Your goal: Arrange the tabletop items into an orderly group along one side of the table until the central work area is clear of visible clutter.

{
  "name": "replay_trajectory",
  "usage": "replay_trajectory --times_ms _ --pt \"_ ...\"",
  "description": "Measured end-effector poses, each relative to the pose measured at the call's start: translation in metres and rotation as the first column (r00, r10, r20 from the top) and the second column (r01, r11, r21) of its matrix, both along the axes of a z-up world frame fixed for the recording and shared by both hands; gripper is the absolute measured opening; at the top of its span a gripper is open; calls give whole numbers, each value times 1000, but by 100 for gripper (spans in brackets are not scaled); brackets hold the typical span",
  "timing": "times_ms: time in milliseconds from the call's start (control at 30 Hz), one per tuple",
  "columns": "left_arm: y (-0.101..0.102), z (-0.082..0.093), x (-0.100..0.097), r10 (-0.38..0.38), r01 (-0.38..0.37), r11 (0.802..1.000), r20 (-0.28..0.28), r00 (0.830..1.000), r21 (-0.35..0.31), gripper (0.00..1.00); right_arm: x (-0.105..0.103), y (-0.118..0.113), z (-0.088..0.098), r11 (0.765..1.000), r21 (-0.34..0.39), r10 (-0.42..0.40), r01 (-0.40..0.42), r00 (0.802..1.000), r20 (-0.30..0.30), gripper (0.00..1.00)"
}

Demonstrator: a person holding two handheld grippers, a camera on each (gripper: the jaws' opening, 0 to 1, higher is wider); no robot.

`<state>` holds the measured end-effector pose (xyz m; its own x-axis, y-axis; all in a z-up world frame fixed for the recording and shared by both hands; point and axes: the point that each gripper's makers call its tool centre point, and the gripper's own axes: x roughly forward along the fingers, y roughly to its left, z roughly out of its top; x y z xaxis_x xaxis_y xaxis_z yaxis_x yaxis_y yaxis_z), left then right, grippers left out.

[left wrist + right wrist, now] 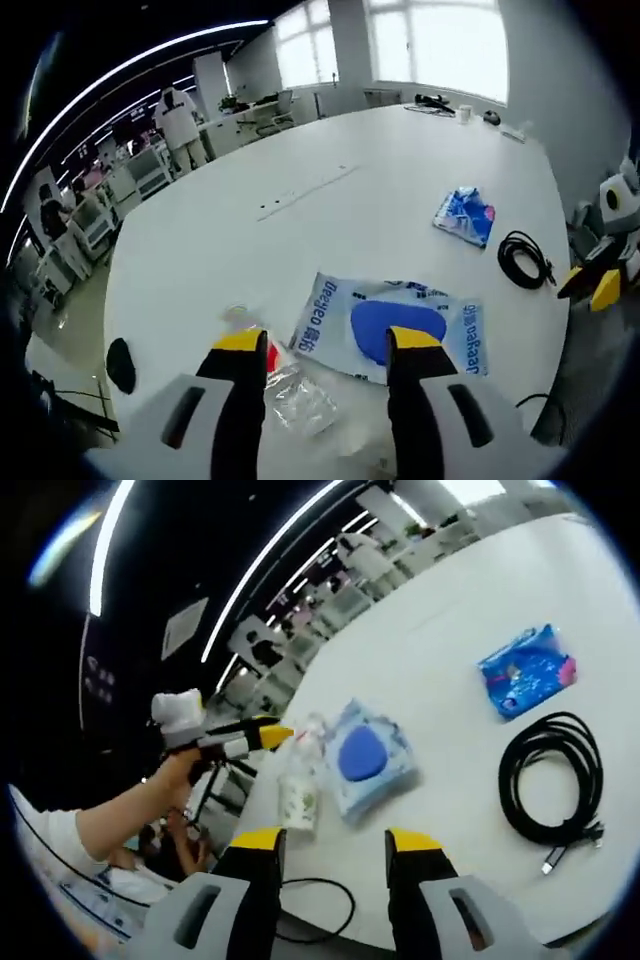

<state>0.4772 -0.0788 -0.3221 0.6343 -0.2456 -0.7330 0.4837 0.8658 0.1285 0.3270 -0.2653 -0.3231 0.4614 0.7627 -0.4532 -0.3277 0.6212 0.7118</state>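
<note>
With both grippers' fingers spread and empty, the left gripper (327, 345) could shove the crinkly clear bag (298, 395) off the counter (300, 200) edge beside the blue-and-white pouch (390, 325).

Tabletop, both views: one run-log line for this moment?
left hand-held gripper: open, over wipes pack | right hand-held gripper: open, empty | clear bottle beside pack | black cable, blue packet: apart

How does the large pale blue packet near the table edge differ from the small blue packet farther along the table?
The large packet is much bigger than the small packet. The large packet is pale, with a dark blue oval in the middle; the small packet is deeper blue with white and pink marks. The large packet lies beside a clear plastic bottle; the small packet lies alone. Both lie flat on the white table.
</note>
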Motion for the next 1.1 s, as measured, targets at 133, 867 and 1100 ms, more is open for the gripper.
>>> replay_trajectory --times_ms 133,867,1100 --pt "-12 -22 16 -34 30 998 -71 997 -50 47 -2 20 -12 999 -12 -31 31 998 -58 40" --pt "-14 -88 51 -64 28 991 -273 960 -132 25 30 61 -80 985 -66 -173 162 956 -235 23" --pt "-16 -89 50 -37 0 990 -269 962 -138 23 33 69 -83 995 -29 -102 97 954 -283 5"
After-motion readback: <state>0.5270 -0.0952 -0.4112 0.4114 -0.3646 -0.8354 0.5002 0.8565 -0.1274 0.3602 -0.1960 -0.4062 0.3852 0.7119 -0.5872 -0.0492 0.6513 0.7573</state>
